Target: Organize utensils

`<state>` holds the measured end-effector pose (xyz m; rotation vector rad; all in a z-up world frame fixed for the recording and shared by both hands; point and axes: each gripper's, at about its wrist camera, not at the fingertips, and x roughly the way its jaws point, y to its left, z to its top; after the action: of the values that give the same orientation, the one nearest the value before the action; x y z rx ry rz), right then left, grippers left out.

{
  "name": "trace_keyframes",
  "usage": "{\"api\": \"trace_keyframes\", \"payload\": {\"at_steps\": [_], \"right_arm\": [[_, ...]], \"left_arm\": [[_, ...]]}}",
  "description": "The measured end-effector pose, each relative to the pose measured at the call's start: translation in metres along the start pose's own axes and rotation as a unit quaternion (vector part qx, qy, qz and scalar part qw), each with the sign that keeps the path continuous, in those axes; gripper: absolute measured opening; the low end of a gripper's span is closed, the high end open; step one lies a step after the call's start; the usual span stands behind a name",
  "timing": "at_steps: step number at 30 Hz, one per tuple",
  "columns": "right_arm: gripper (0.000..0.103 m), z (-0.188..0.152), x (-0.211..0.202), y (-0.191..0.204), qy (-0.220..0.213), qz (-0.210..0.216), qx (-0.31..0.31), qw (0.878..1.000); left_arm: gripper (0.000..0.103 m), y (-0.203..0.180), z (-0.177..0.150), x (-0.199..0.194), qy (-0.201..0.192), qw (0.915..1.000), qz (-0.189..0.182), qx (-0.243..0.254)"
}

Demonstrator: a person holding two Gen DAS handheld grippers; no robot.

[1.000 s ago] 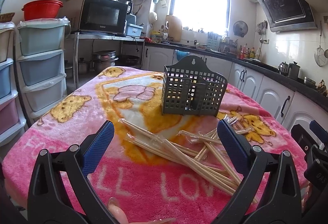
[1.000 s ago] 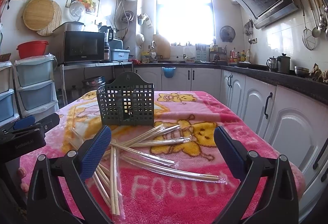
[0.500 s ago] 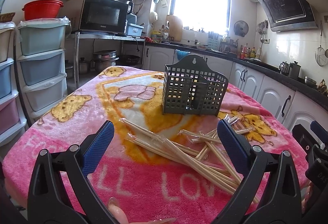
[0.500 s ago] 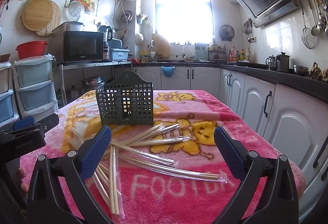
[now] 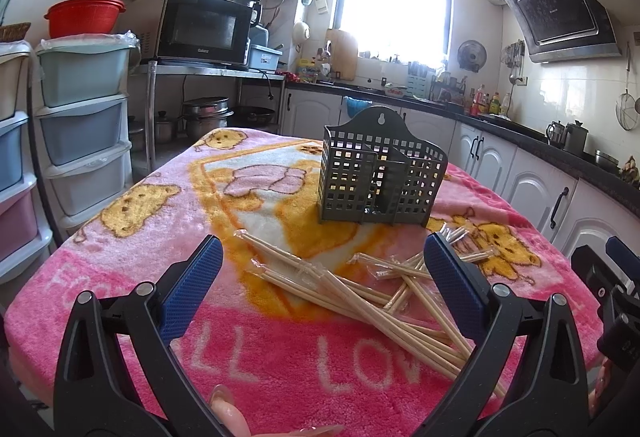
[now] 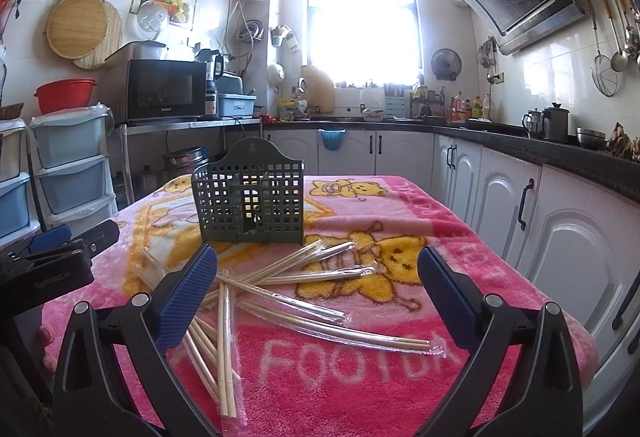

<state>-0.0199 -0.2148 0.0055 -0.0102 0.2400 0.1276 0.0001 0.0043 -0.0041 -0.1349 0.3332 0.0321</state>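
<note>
Chopsticks (image 5: pixel 360 289) scattered, wrapped, on pink blanket (image 5: pixel 280 357) over counter, centre frame, ahead of both tongs; basket (image 5: pixel 380 181) upright beyond.

Left tongs (image 5: pixel 324 285) wide, empty. Right tongs (image 6: pixel 316 289) wide, empty.

In right view, one wrapped pair (image 6: pixel 226 341) points away from camera, near left pad. Others lie crosswise.
</note>
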Motion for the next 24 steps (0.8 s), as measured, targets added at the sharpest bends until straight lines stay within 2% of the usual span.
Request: {"api": "trace_keyframes", "payload": {"at_steps": [10, 19, 24], "right_arm": [[0.097, 0.006, 0.013, 0.017, 0.025, 0.045, -0.038, 0.998], [0.097, 0.008, 0.04, 0.016, 0.077, 0.035, -0.04, 0.996], [0.095, 0.007, 0.059, 0.006, 0.111, 0.022, -0.039, 0.993]], "left_arm": [[0.093, 0.021, 0.004, 0.008, 0.011, 0.9996, 0.018, -0.019], [0.093, 0.047, 0.022, 0.022, 0.031, 0.9979, 0.043, -0.038], [0.093, 0.062, 0.032, 0.041, 0.058, 0.9962, 0.036, -0.055]]}}
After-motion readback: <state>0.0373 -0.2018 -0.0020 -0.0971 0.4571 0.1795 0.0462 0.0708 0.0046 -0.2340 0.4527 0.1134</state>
